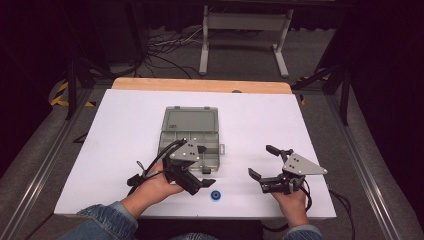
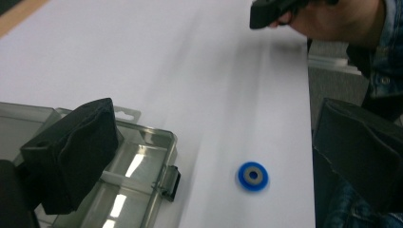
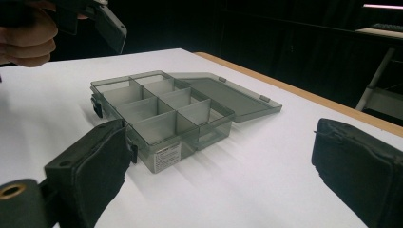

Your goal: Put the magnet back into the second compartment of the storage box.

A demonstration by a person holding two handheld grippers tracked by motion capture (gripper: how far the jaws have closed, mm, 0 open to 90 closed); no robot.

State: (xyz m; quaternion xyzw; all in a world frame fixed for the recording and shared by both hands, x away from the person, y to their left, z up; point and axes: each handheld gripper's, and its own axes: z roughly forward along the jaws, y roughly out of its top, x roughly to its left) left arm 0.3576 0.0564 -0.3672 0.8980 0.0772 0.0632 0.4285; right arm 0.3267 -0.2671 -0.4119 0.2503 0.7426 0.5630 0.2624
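**Left gripper lines up on the blue ring beside the open box**

The ring (image 1: 215, 195), a small blue disc with a grey centre, lies flat on the white table (image 1: 125, 130) just off the near corner of the box (image 1: 192, 132), toward the person. It touches nothing; bare table surrounds it. In the left gripper view it (image 2: 253, 176) sits between the two jaws and ahead of them, closer to the right-hand jaw.

The box is a clear grey organiser with its lid thrown back flat on the far side. Its compartments (image 3: 157, 107) look empty as far as I can see.

The left gripper (image 1: 201, 166) hovers over the near edge of the box, just beyond the ring, with its jaws spread wide and nothing between them. The right gripper (image 1: 263, 161) is well off to the right of the box, also wide open and empty, jaws pointing toward the box.

To my eye this is the approach to a pick: the ring is not yet grasped. The next move calls for the left gripper to come back off the box and drop so its jaws straddle the ring, low enough to catch so thin a thing by its edge, then close. A compartment of the box seems the likely destination.
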